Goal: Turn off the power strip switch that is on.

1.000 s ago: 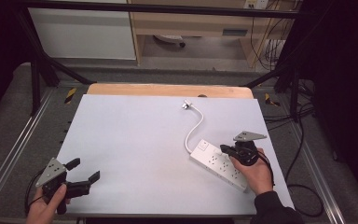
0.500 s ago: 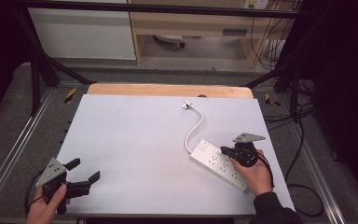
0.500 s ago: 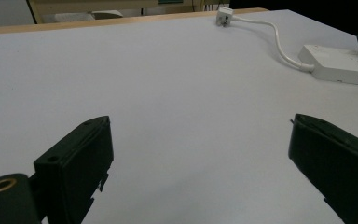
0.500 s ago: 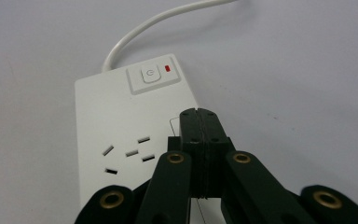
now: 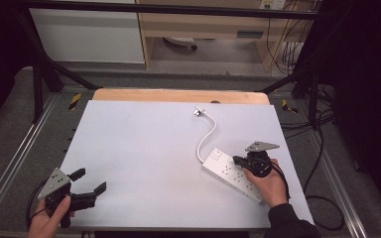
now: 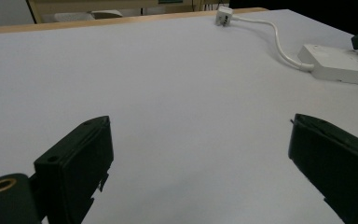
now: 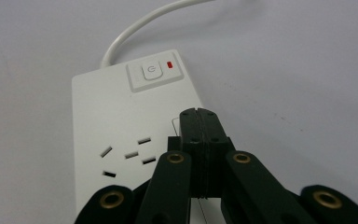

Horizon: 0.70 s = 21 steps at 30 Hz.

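1. Right tool (image 5: 237,160): jaws pressed fully together, nothing between them; the right gripper view shows the two black jaws (image 7: 199,122) meeting edge to edge.
2. Right tool sits over the power strip (image 5: 230,172), tip above the strip's top face, pointing toward the switch end; whether the tip touches the strip I cannot tell.
3. Right hand (image 5: 268,182) wraps the tool body at the near right of the table; grey three-cornered plate (image 5: 262,146) on top.
4. Left tool (image 5: 89,180): jaws spread wide, holding nothing; in the left gripper view bare table shows between the two jaws (image 6: 77,163).
5. Left hand (image 5: 49,220) holds it at the near left corner of the table, well apart from the strip.
6. Power strip (image 7: 121,140): white, lies flat on the right half of the table, slanted, switch end toward the far left.
7. Switch button (image 7: 151,71) at the strip's far end, small red light (image 7: 169,64) just beside it; socket slots (image 7: 127,156) nearer the tool.
8. White cord (image 5: 207,136) curves from the strip's far end up to the plug (image 5: 198,111), which lies on the table near the far edge.
9. Table (image 5: 139,148): white top, wooden strip (image 5: 178,95) along the far edge.
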Each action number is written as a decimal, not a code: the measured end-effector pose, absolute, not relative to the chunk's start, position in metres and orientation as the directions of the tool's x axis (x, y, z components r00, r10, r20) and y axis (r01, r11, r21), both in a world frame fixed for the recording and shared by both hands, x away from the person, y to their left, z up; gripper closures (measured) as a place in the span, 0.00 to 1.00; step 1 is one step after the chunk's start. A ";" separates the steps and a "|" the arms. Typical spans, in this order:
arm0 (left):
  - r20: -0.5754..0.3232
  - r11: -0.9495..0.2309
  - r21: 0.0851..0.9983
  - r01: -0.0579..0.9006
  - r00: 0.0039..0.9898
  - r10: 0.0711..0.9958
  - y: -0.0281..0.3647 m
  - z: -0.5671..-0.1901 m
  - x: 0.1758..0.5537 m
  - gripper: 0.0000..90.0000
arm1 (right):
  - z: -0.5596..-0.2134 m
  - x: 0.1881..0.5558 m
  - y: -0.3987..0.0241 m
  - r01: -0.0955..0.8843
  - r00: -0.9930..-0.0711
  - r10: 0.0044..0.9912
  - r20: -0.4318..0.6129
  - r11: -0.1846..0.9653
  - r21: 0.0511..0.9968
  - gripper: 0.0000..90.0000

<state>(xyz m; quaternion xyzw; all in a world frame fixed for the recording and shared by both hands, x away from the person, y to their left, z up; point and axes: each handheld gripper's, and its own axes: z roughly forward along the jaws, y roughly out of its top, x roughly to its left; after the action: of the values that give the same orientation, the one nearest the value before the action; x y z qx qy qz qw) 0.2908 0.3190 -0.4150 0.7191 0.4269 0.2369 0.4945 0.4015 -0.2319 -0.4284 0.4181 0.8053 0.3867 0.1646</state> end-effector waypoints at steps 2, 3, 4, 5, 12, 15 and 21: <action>-0.083 -0.145 0.913 0.381 0.522 0.849 0.319 -0.415 0.291 0.07 | -0.430 0.402 -0.232 0.551 -0.596 0.801 0.057 0.357 0.755 1.00; -0.082 -0.146 0.913 0.381 0.522 0.849 0.319 -0.415 0.291 0.07 | -0.430 0.402 -0.231 0.554 -0.597 0.800 0.058 0.358 0.752 1.00; -0.082 -0.147 0.913 0.381 0.522 0.849 0.319 -0.415 0.291 0.07 | -0.430 0.402 -0.231 0.552 -0.596 0.801 0.059 0.356 0.754 1.00; -0.081 -0.148 0.913 0.381 0.524 0.848 0.319 -0.415 0.291 0.07 | -0.430 0.401 -0.231 0.552 -0.596 0.801 0.059 0.355 0.755 1.00; -0.082 -0.147 0.913 0.382 0.522 0.849 0.319 -0.415 0.291 0.07 | -0.432 0.400 -0.232 0.554 -0.582 0.810 0.073 0.329 0.764 1.00; -0.078 -0.150 0.912 0.381 0.523 0.849 0.319 -0.415 0.291 0.07 | -0.433 0.400 -0.232 0.551 -0.586 0.807 0.076 0.328 0.768 1.00; -0.081 -0.147 0.913 0.381 0.522 0.849 0.319 -0.415 0.291 0.07 | -0.434 0.398 -0.232 0.544 -0.583 0.809 0.072 0.323 0.774 1.00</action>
<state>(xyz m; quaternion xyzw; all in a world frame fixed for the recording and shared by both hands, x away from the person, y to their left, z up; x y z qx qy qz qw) 0.2908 0.3192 -0.4149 0.7191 0.4276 0.2371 0.4937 0.3978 -0.2320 -0.4341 0.4248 0.7961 0.3974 0.1668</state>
